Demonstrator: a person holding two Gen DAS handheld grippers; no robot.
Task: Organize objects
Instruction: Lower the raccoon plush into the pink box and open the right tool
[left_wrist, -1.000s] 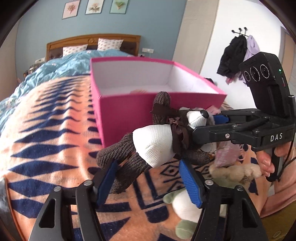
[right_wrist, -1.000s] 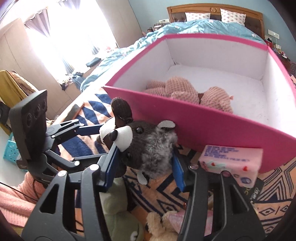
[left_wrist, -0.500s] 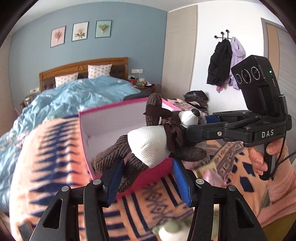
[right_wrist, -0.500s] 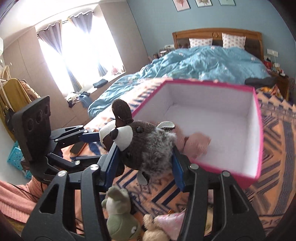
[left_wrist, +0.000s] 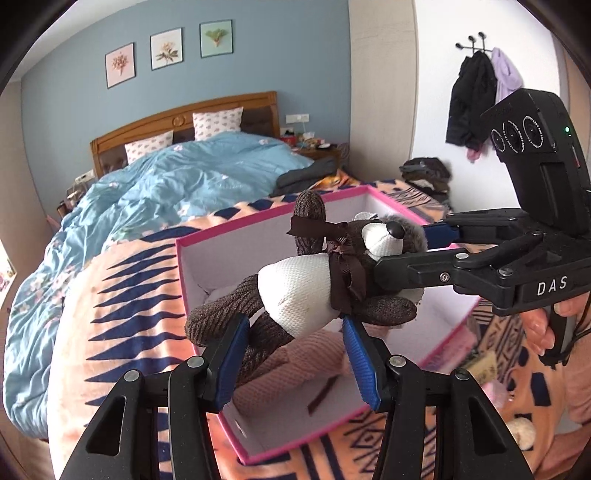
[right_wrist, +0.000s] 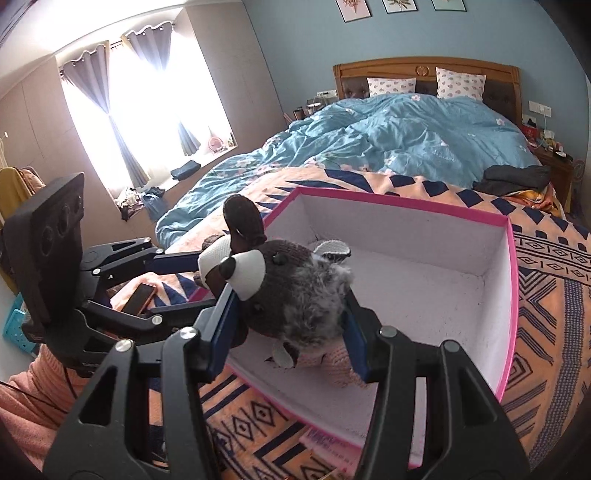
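Note:
A brown knitted plush animal (left_wrist: 295, 295) with a white belly and a brown bow hangs in the air over the open pink box (left_wrist: 192, 280). My left gripper (left_wrist: 295, 350) is shut on its legs. My right gripper (right_wrist: 288, 325) is shut on its furry head (right_wrist: 299, 295); it also shows in the left wrist view (left_wrist: 417, 251). A pink knitted plush (left_wrist: 291, 373) lies inside the box, under the brown one; in the right wrist view (right_wrist: 340, 365) it peeks out by the near wall of the box (right_wrist: 509, 295).
The box sits on an orange and navy patterned blanket (left_wrist: 122, 314) on a bed with a blue duvet (left_wrist: 166, 184). A phone (right_wrist: 138, 299) lies on the blanket. More plush toys (left_wrist: 521, 432) lie beside the box at right.
Both grippers have lifted the brown plush from in front of the box's near wall to above its open top. The box's inside and the pink plush now show below.

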